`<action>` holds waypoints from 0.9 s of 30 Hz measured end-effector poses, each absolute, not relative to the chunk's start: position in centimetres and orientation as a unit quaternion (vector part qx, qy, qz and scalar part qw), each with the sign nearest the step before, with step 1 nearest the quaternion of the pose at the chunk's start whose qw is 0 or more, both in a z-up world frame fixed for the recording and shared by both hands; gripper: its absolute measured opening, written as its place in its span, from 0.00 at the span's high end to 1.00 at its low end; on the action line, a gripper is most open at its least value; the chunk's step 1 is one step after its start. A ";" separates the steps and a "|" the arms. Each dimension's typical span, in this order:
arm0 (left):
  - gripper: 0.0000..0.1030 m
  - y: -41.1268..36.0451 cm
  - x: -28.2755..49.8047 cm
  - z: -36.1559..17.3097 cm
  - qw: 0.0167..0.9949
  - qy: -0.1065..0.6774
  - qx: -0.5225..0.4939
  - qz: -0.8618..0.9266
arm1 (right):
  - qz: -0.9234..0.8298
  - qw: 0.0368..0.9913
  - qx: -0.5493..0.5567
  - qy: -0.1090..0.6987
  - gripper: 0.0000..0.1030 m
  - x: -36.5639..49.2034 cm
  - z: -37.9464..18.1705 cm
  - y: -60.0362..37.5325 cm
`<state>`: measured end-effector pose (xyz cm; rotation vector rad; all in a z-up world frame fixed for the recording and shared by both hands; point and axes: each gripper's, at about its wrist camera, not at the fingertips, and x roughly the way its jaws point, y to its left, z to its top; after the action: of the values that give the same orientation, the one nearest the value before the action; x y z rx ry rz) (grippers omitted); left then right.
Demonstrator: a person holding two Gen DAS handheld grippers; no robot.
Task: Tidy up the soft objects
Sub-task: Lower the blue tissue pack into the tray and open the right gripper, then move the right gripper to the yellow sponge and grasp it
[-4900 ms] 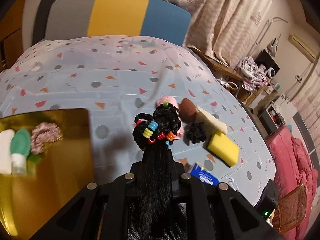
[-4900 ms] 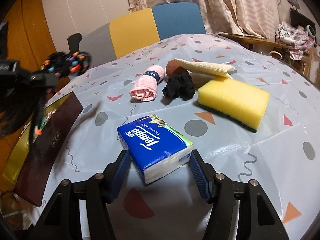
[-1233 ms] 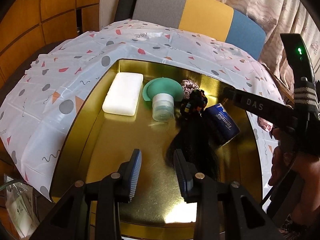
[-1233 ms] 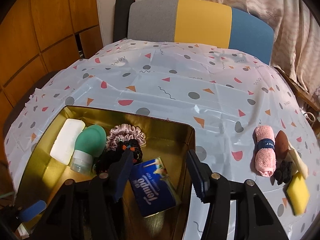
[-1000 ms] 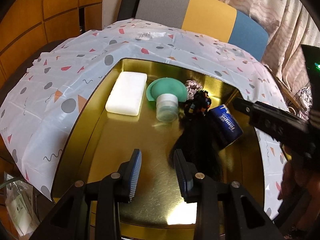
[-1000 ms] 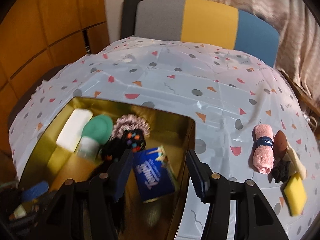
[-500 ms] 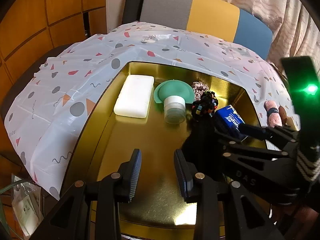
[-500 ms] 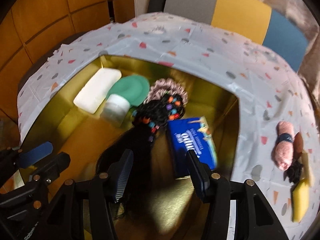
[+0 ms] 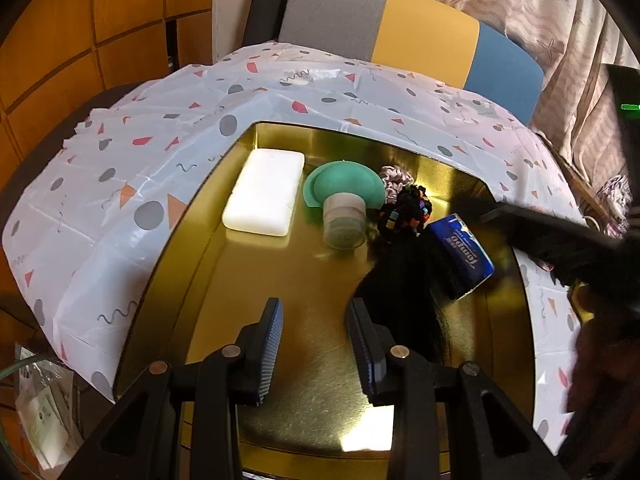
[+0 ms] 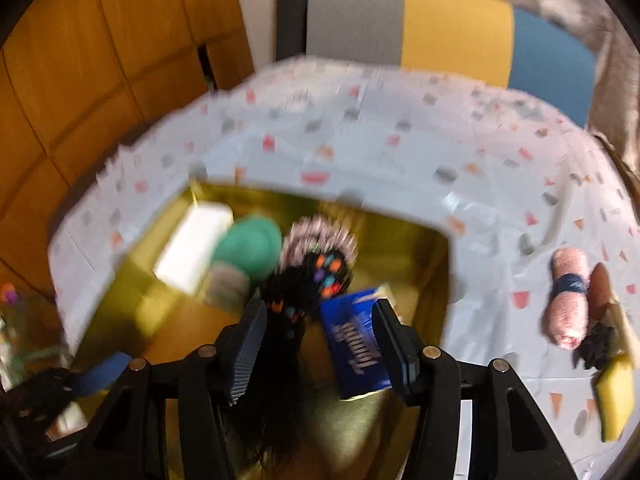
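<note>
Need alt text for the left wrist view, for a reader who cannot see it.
The open left gripper hovers empty over a gold tray on a patterned tablecloth. In the tray lie a white block, a green squeeze bottle, a pink scrunchie, a beaded black hairpiece and a blue tissue pack.

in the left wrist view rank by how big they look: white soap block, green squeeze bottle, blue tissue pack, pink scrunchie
1. white soap block
2. green squeeze bottle, close to the block in size
3. blue tissue pack, partly hidden by black hair
4. pink scrunchie, mostly hidden

left gripper (image 9: 316, 324): fingers apart, nothing held | right gripper (image 10: 320, 332): fingers apart, nothing held, view blurred
</note>
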<state>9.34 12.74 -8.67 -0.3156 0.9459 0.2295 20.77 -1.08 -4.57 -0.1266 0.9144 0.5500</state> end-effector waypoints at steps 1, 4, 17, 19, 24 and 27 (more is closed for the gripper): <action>0.68 12.8 9.3 -8.6 0.873 0.448 -0.159 0.104 | 0.257 0.868 -0.054 0.422 0.45 20.5 -3.6 -2.1; 0.68 12.6 9.0 -8.4 0.878 0.436 -0.177 0.088 | 0.232 0.887 -0.038 0.396 0.37 19.9 -1.9 -5.0; 0.68 8.1 8.4 -9.5 0.874 0.456 -0.169 0.020 | 0.180 0.889 0.003 0.421 0.31 16.9 -5.9 -12.5; 0.68 7.3 8.3 -9.6 0.873 0.460 -0.161 0.011 | 0.169 0.886 0.005 0.432 0.31 16.5 -7.1 -13.5; 0.68 5.4 7.7 -9.0 0.877 0.455 -0.151 -0.018 | 0.141 0.876 0.021 0.461 0.31 15.3 -10.3 -16.6; 0.68 4.2 7.3 -8.4 0.883 0.444 -0.147 -0.040 | 0.128 0.874 0.029 0.468 0.31 14.6 -11.4 -18.3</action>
<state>7.29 4.18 -8.35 -0.3054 0.9254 -0.0834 14.56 -18.29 -11.44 0.0610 0.9768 0.2664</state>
